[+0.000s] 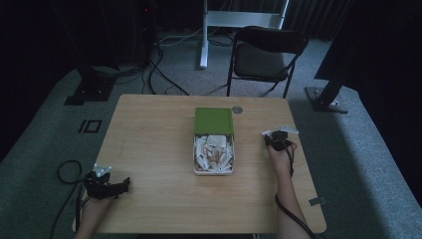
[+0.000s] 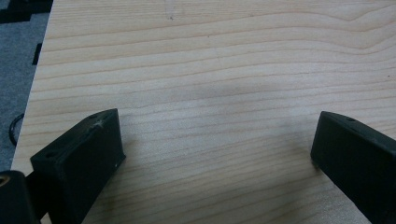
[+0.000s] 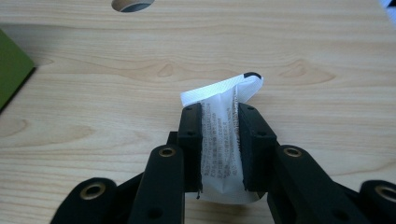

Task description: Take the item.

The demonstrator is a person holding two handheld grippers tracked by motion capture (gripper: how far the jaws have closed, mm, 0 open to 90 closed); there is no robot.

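Looking down from the high view, a light wooden table [image 1: 149, 149] stands on grey carpet, with a black folding chair [image 1: 266, 52] beyond its far edge. Near the middle of the table sits an open box [image 1: 214, 160] filled with white sachets, its green lid [image 1: 213, 121] standing open at the far end. A small round hole [image 1: 237, 109] in the tabletop lies just beyond the lid's right corner. The left gripper [image 1: 117, 188] rests at the near left corner of the table, held by a hand [image 1: 92, 211] coming in from the bottom, a black cable [image 1: 67, 172] looping on the floor beside it. The right gripper [image 1: 271, 135] is right of the box, well apart from the left one, with something white at its tip; the holding hand [image 1: 282, 154] and forearm run back to the near edge.

From the left gripper view, the left gripper [image 2: 215, 144] has its jaws spread wide over bare wood, with nothing between them, and the table's left edge and the carpet show at the far left.

From the right gripper view, the right gripper [image 3: 219, 140] has its jaws closed narrowly on a white sachet [image 3: 219, 135] with small grey print, held upright just over the table. Its folded top sticks out beyond the jaw tips and bends to the right. A corner of the green lid [image 3: 11, 70] shows at the left edge and the round hole [image 3: 133, 4] at the top.
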